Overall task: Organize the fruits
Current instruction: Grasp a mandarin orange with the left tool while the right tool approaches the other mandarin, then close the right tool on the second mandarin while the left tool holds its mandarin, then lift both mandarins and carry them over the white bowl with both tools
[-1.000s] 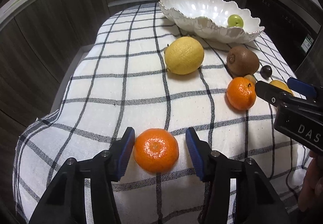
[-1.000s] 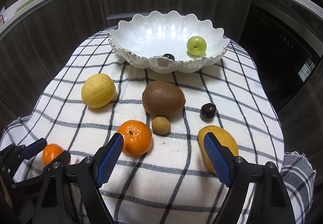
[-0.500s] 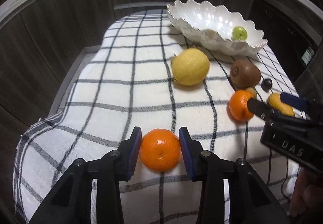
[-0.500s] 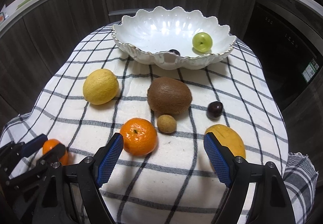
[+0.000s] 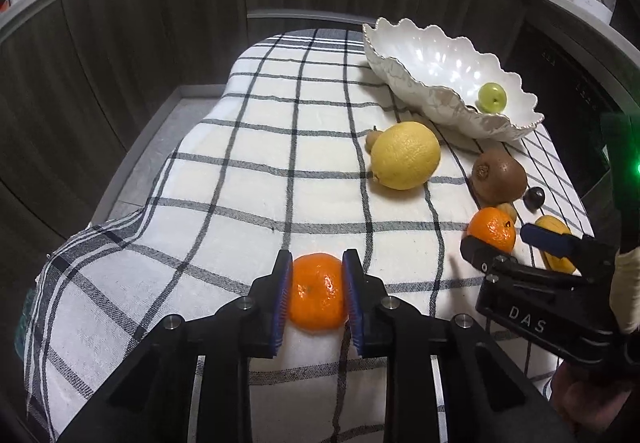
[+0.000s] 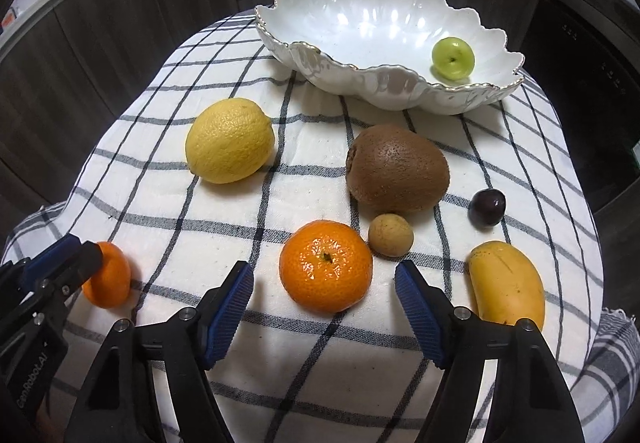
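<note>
My left gripper (image 5: 316, 291) is shut on a small mandarin (image 5: 316, 293), held just above the checked cloth; it also shows in the right wrist view (image 6: 108, 285). My right gripper (image 6: 324, 295) is open, its pads on either side of a second mandarin (image 6: 326, 267) that rests on the cloth, touching neither. A white scalloped bowl (image 6: 360, 79) at the back holds a green fruit (image 6: 452, 57). A lemon (image 6: 230, 141), a kiwi (image 6: 398, 169), a small tan fruit (image 6: 390, 235), a dark cherry (image 6: 487, 207) and a yellow mango (image 6: 506, 283) lie on the cloth.
The checked cloth (image 5: 260, 171) drapes over the table's edges on the left and near side. Dark cabinet fronts (image 5: 120, 43) curve round behind the table. The right gripper's body (image 5: 552, 307) stands at the right of the left wrist view.
My left gripper has closed on the near mandarin and lifted it slightly. My right gripper has moved forward so its open pads flank the second mandarin.
</note>
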Tool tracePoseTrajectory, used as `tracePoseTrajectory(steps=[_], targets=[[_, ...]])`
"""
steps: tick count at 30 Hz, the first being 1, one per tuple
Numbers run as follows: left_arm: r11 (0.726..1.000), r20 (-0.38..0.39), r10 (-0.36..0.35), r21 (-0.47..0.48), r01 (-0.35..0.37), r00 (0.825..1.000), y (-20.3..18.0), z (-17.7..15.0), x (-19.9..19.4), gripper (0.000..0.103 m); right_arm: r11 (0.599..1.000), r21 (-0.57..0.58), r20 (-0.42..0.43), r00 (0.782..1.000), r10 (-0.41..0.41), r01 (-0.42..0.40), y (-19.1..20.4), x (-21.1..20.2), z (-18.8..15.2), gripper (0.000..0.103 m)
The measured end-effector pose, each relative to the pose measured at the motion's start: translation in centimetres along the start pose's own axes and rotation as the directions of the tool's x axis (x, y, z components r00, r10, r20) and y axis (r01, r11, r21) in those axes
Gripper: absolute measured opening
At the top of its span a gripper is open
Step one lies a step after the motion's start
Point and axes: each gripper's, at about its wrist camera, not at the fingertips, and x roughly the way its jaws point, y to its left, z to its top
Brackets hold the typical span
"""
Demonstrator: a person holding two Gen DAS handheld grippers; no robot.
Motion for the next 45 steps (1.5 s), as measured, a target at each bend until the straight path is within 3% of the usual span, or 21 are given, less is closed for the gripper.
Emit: tracePoseTrajectory(steps=[4,10,16,25,30,35,45], targets=[[1.000,-0.019,0.011,0.015,-0.011,1.000,-0.4,-0.2,0.4,0.042,1.000,0.004,0.009,1.000,0.003,-0.003,-0.2,-0.2,0.1,0.074],[0.999,-0.049,0.018,0.038,-0.016,0.999,-0.9,-0.5,1.3,0.049,1.000,0.008,0.011,1.000,0.009,-0.010,-0.2,-0.1,0.1,0.074],[0.999,-0.102,0.007,0.041,-0.003,0.995,-1.3,-0.7,2.6,0.048,1.000,0.016,0.010,1.000,0.014,-0.014,-0.5,0.0,0.0,0.074],[0.999,-0.073,0.001,0.035,0.002,0.997,-1.1,-0.7,2.0,0.044,1.000,0.014,0.012,1.000,0.020,-0.020,-0.3,-0.1,-0.1,0.074],[0.999,-0.041,0.009,0.042,-0.008,0.999,-1.3,-0.6,1.4,0.044,0.999,0.013,-0.001,0.999,0.044,-0.044,-0.2,0.2,-0.3,0.057],[1.000,-0.029,0.004,0.031,-0.004,1.000,-1.0,-0.4,1.1,0.044,0.999,0.019,-0.019,0.999,0.034,-0.034,-0.4,1.1,-0.3,0.050],[1.000,-0.005,-0.009,0.015,0.009,1.000,-0.7,0.0,0.5,0.044,0.999,-0.003,0.011,0.999,0.045,-0.045,0.0,0.0,-0.4,0.048]])
